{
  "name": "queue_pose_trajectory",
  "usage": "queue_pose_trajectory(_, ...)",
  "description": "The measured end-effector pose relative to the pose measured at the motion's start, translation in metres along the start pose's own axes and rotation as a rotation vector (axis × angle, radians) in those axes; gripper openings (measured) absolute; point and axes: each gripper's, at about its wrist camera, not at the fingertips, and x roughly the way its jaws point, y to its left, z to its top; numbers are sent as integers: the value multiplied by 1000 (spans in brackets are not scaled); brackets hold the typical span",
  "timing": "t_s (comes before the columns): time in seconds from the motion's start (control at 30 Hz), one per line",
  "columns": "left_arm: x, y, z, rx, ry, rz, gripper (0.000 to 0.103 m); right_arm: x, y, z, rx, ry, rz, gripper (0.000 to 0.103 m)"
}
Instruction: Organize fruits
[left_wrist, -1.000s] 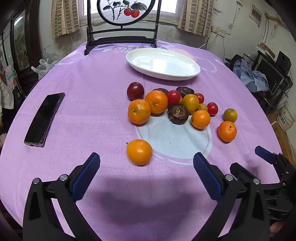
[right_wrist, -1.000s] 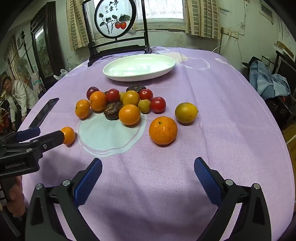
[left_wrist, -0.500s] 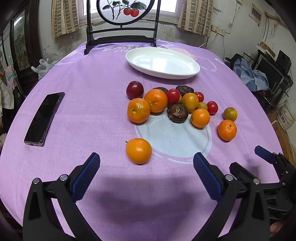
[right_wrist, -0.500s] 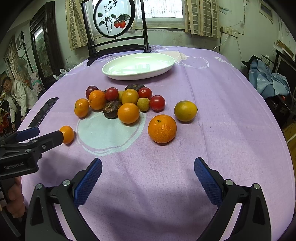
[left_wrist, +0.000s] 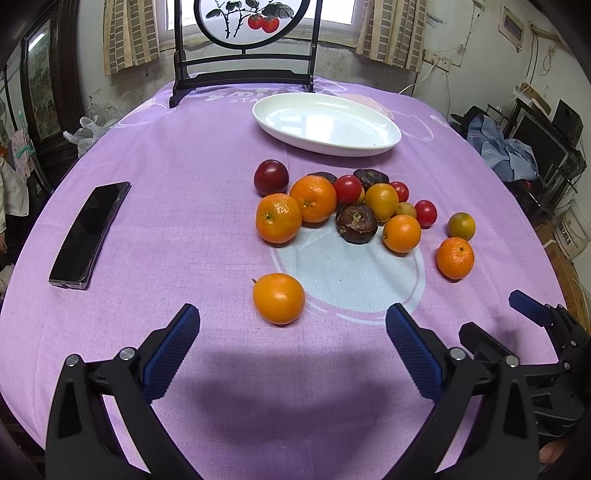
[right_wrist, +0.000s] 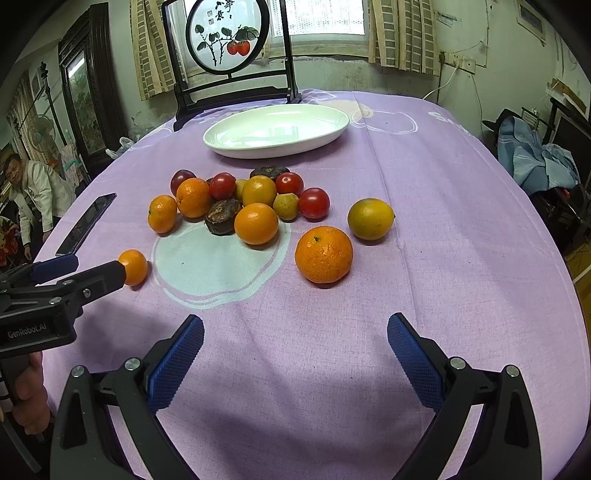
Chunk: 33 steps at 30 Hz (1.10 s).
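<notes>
Purple cloth covers the tabletop (left_wrist: 184, 166). From the left wrist view, the left gripper (left_wrist: 291, 343) hangs released, its blue pads spread wide, just short of a lone orange fruit (left_wrist: 279, 298) whose little stem pokes toward the left. Beyond it the fruit pile (left_wrist: 351, 206) sits mid-table: tangerines, red tomatoes, dark wrinkled fruits, a plum at the far left. A tangerine (left_wrist: 455, 257) and a greenish citrus (left_wrist: 461, 226) lie apart on the right. The white oval plate (left_wrist: 391, 142) lies behind the pile, long axis running left to right, slightly slanted. A black phone (left_wrist: 88, 234) lies at left, lengthwise away from me.

From the right wrist view, the right gripper (right_wrist: 295, 343) is likewise released, wide open over bare cloth. The tangerine (right_wrist: 324, 254) sits nearest ahead, the greenish citrus (right_wrist: 370, 218) just beyond, its pointed tip aimed right. The plate (right_wrist: 332, 131) is at the far side, the left gripper (right_wrist: 74, 271) at the left edge beside the lone fruit (right_wrist: 135, 266).
</notes>
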Motion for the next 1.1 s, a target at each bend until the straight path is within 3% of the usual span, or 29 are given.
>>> queue_pose_trajectory(0.83,-2,-1,1,-1,4,5,99,1,-1,1,3,6,-4,100)
queue_pose_trajectory(1.1,23,6,-8,-6,49,-3,99,7,-7,-4,12,21,2,100)
